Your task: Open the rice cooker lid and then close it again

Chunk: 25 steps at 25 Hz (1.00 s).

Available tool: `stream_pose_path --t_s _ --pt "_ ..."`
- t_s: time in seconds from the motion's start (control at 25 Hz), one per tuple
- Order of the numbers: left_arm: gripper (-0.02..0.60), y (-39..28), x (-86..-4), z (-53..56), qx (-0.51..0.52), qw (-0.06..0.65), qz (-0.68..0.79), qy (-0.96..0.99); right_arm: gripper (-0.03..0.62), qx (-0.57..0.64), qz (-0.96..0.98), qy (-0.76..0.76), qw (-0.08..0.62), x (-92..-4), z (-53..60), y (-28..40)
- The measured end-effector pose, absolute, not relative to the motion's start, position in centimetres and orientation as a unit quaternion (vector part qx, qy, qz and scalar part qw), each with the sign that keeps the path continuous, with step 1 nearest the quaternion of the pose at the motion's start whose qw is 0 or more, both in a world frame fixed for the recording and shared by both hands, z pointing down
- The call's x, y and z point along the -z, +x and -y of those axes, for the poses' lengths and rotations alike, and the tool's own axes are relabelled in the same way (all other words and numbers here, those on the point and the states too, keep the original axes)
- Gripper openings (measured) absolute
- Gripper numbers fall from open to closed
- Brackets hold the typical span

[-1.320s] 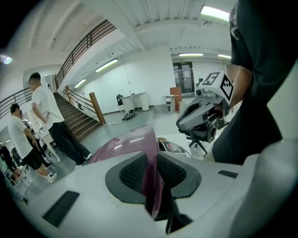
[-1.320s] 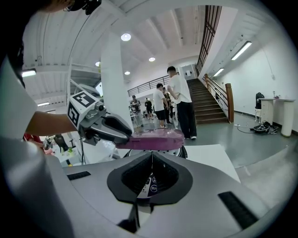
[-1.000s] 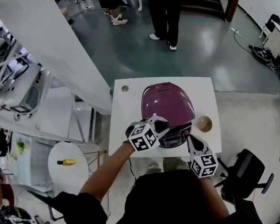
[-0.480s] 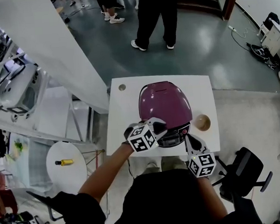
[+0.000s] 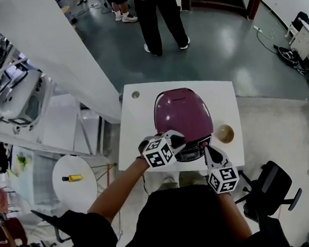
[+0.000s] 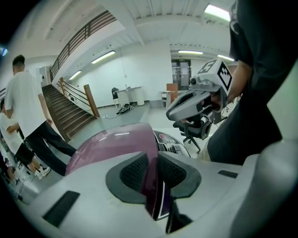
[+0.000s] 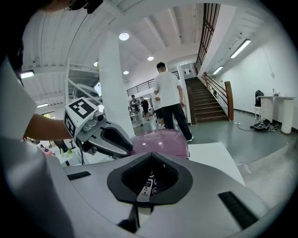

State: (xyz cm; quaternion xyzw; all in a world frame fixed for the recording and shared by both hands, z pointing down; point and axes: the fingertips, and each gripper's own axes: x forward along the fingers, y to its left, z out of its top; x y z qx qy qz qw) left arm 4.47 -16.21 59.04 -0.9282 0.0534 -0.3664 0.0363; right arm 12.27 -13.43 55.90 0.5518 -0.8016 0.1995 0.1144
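Observation:
A rice cooker with a purple domed lid [image 5: 183, 115] stands on a small white table [image 5: 139, 126]. Its lid looks down over the body. My left gripper [image 5: 179, 140] is shut on the lid's front left rim; in the left gripper view the purple lid [image 6: 116, 144] runs between the pads [image 6: 135, 171]. My right gripper [image 5: 205, 149] is shut with nothing in it, its tips close to the control panel [image 5: 193, 151] at the cooker's front right. The right gripper view shows the lid [image 7: 160, 142] past the closed jaws, with the left gripper [image 7: 100, 130] beside it.
A small brown bowl [image 5: 224, 135] sits on the table right of the cooker, and a small round thing [image 5: 136, 94] near the far left corner. A round white stool [image 5: 74, 177] stands at left, an office chair [image 5: 270, 191] at right. A person [image 5: 157, 14] stands beyond the table.
Both grippers keep their places at the cooker. The people in the background have walked a little to the left.

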Motion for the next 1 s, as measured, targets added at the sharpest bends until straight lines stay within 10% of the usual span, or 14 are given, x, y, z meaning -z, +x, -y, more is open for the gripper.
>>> stream_pose_path --t_s 1.0 --pt "0.043 4.6 -61.5 16.1 0.382 0.015 -0.045 -0.923 0.0 -0.185 0.805 0.548 0.134 -55.9 13.5 13.2"
